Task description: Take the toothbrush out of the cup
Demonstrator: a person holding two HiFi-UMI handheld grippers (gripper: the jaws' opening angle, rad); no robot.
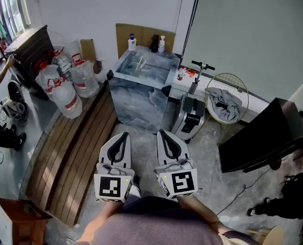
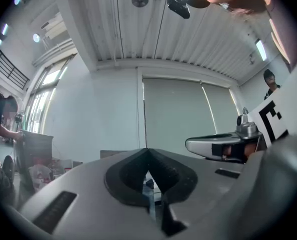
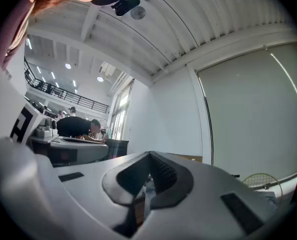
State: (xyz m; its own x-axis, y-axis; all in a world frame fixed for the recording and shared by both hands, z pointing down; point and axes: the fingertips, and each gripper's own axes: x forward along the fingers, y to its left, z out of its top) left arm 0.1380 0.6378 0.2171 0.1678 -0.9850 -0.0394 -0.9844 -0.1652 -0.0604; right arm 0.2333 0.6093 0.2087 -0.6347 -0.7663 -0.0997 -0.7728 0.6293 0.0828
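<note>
Grey-veined marble pattern covers the worktop [image 1: 136, 103], which stands well ahead of the person, beyond a strip of wooden slats. Its top is recessed like a basin. Three small bottles [image 1: 132, 42] line its far edge, and something pale and slender [image 1: 140, 62] lies or stands in the recess. That may be the cup with the toothbrush, but it is too small to tell, and neither gripper view shows it. The left hand-held gripper [image 1: 122, 138] and the right hand-held gripper [image 1: 162, 133] are held side by side close to the body. Each has its jaws pressed together with nothing between them. The step in hand looks like the approach. It would go best by walking up to the near edge, spreading the jaws before reaching in, steadying the cup with one gripper, then pinching the brush handle and lifting it straight up so the cup does not tip. Clear water jugs [image 1: 65, 93] with red caps stand to the left, contents unclear. A round wire basket [image 1: 238, 88] on the right holds crumpled grey cloth [image 1: 224, 106].
</note>
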